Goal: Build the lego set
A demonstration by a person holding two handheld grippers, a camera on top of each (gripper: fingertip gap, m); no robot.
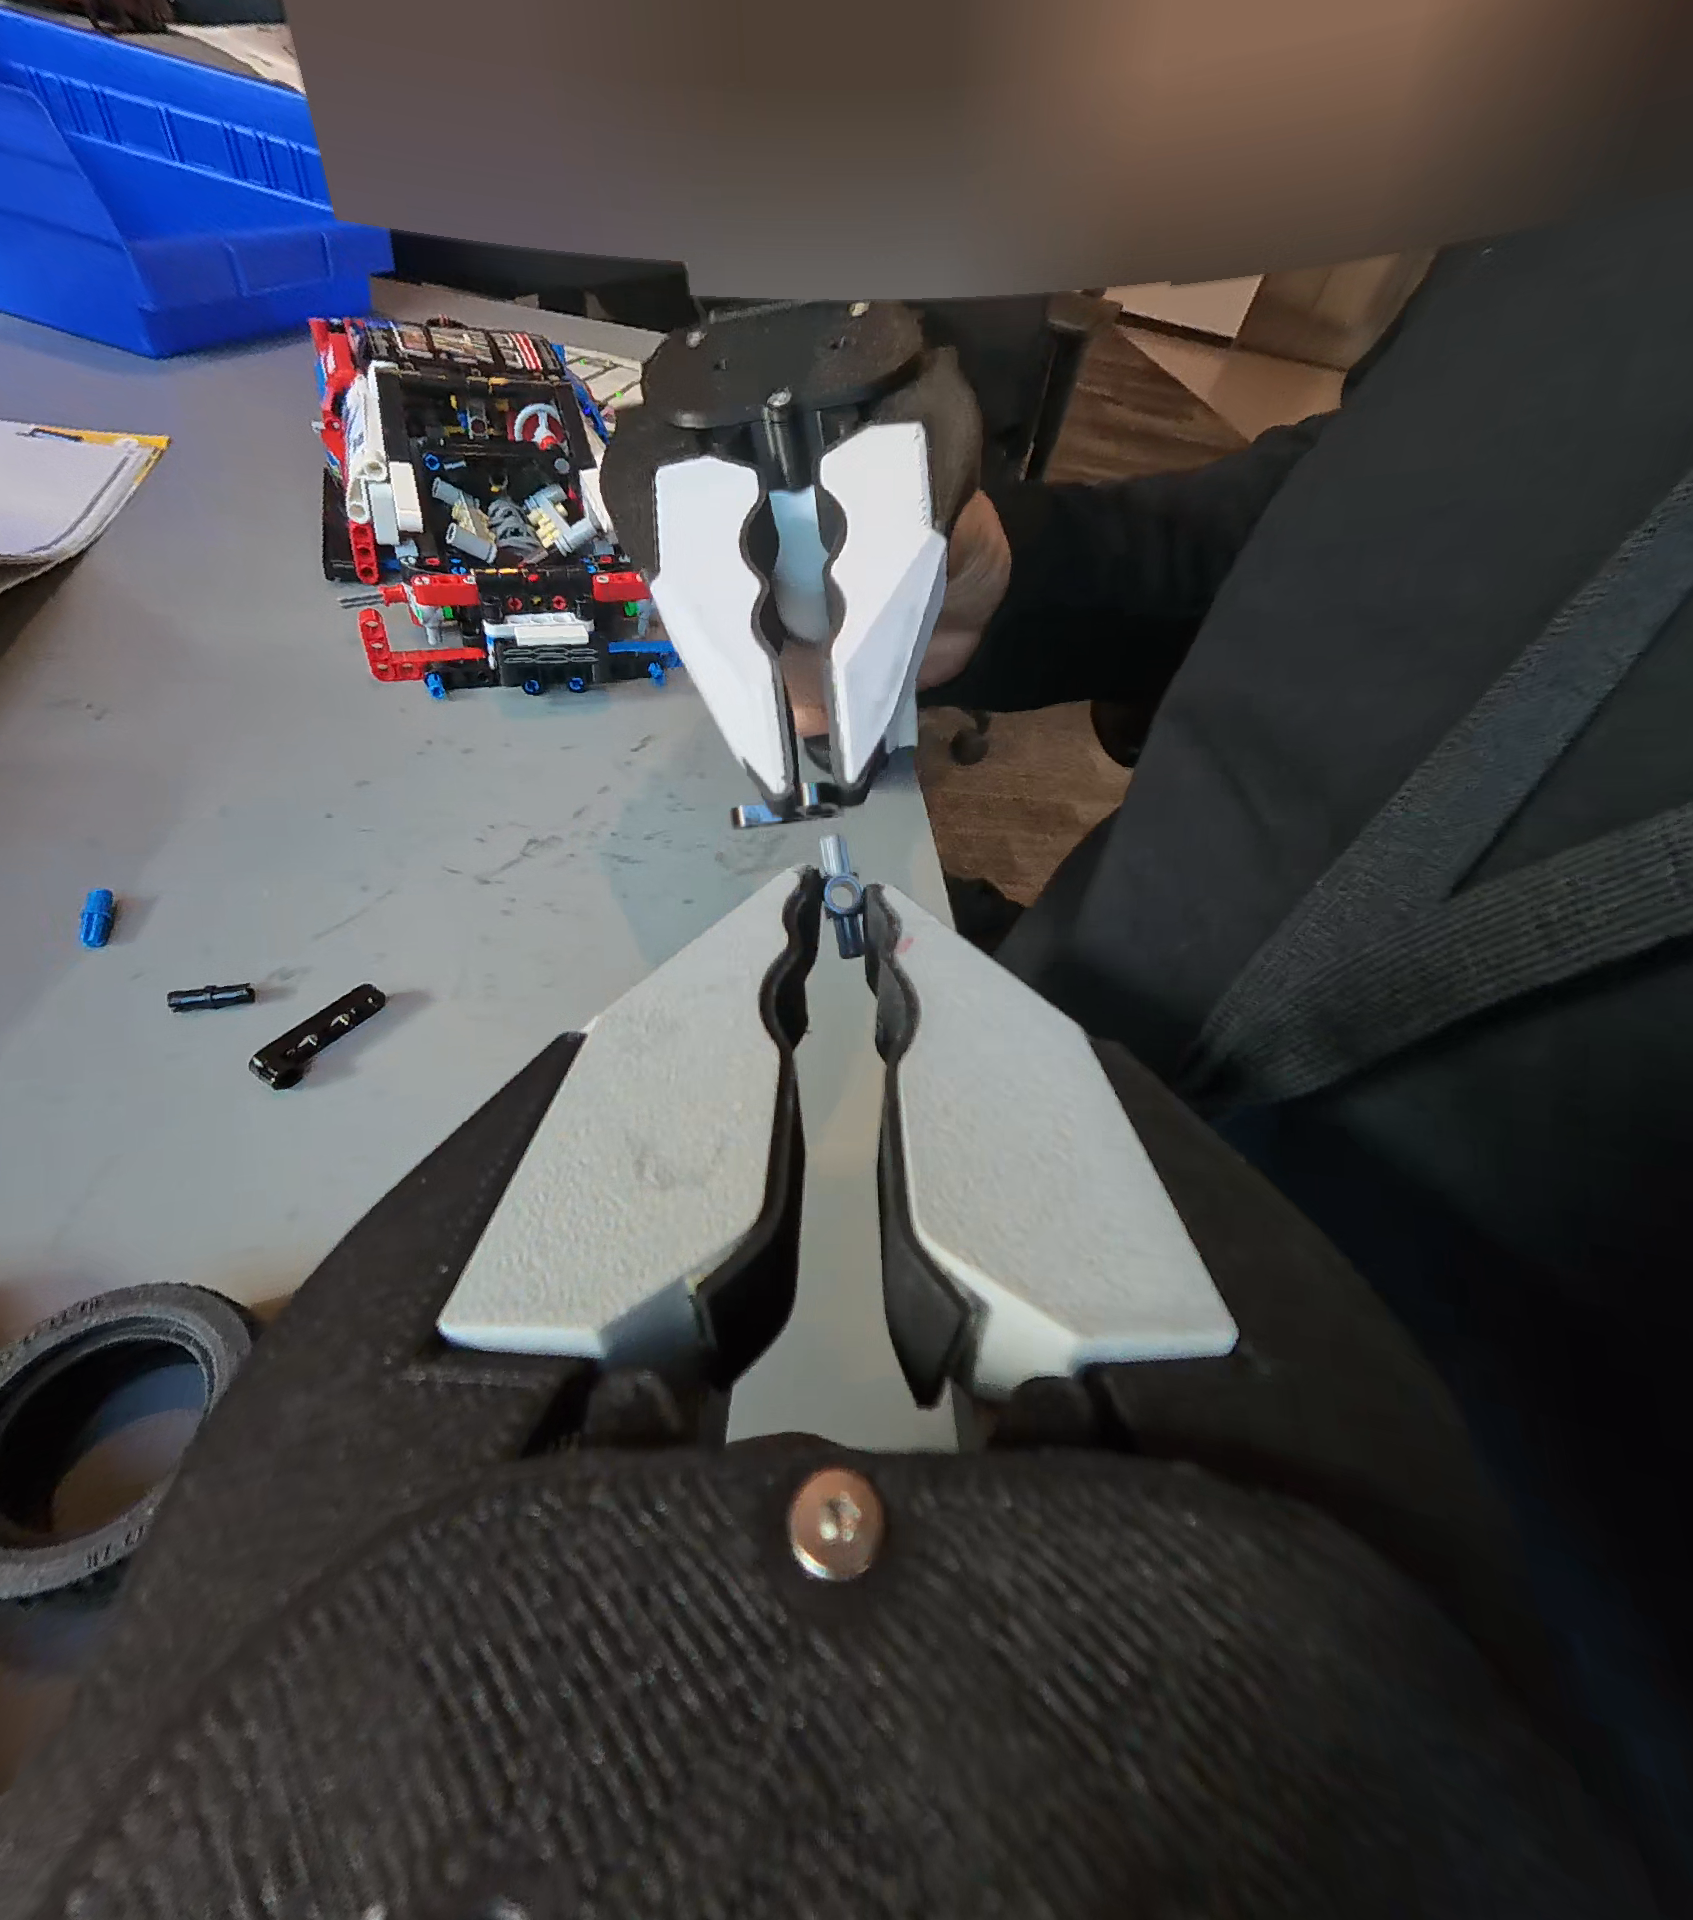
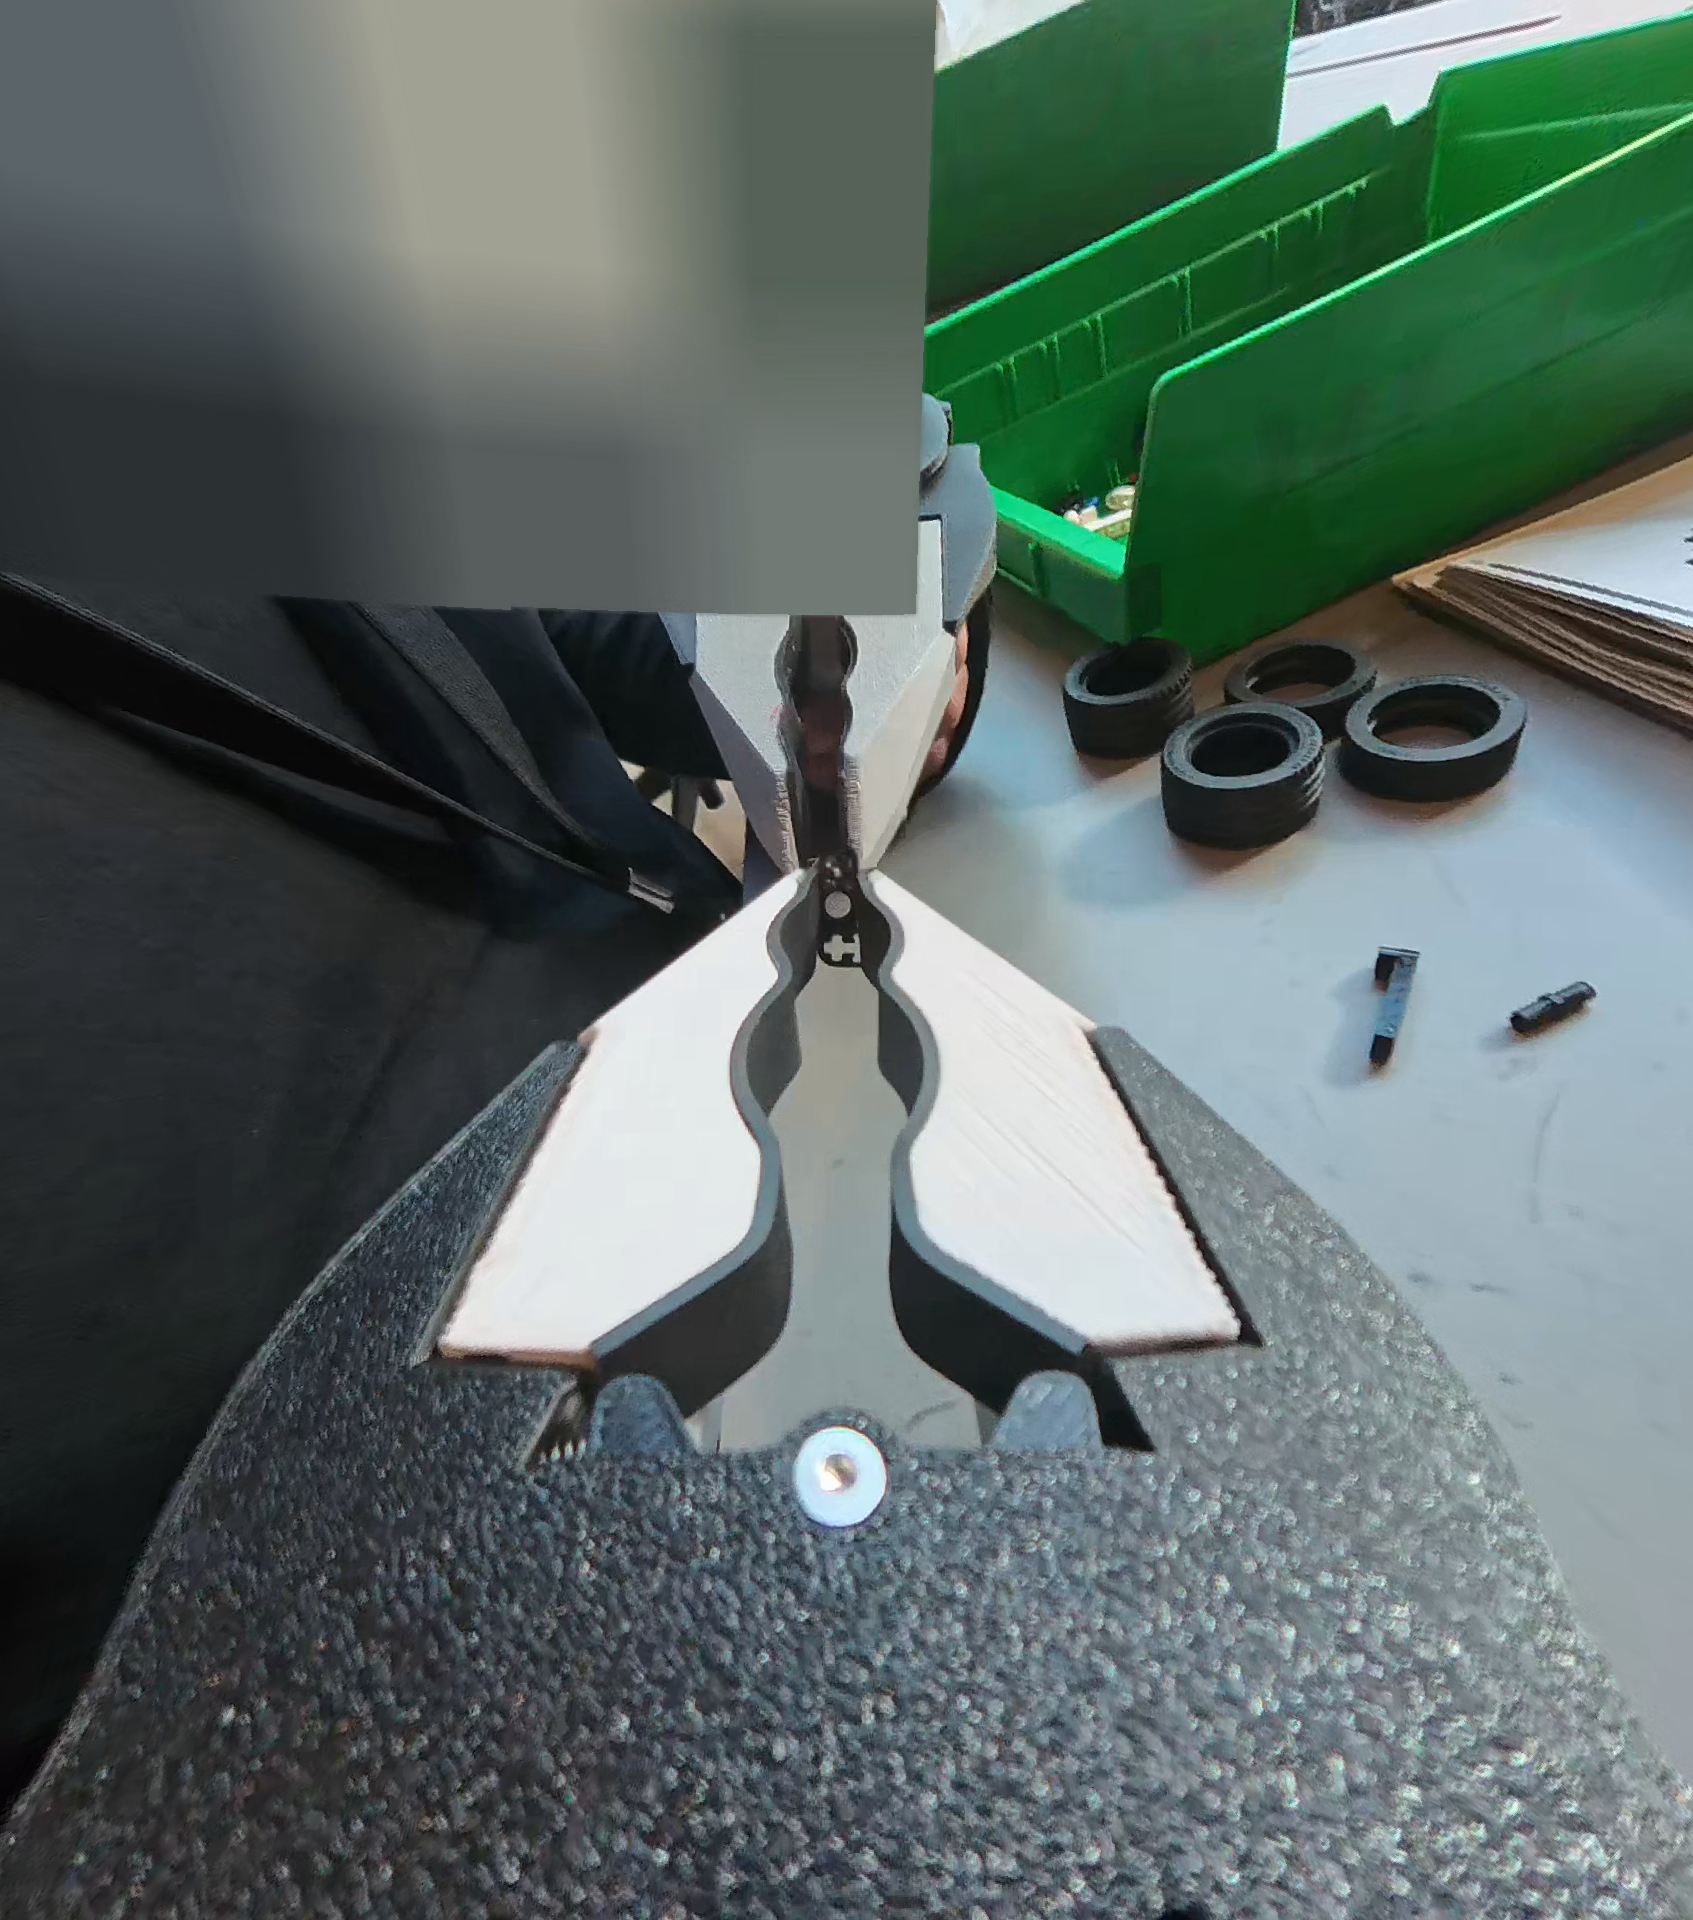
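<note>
Here each tool pinches a part: left tool a grey connector, right tool a black beam.

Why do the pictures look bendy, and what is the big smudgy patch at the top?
Left wrist view: wide lens curves the table edge; the smudge was added afterwards; the left gripper looks sharp. Right wrist view: same added smudge; the tyres cast soft shadows and the green bins catch bright light.

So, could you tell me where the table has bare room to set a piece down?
Bare table lies between the car model, the booklet and the loose black beam. It is crowded by the tyres beside the green bins.
</note>
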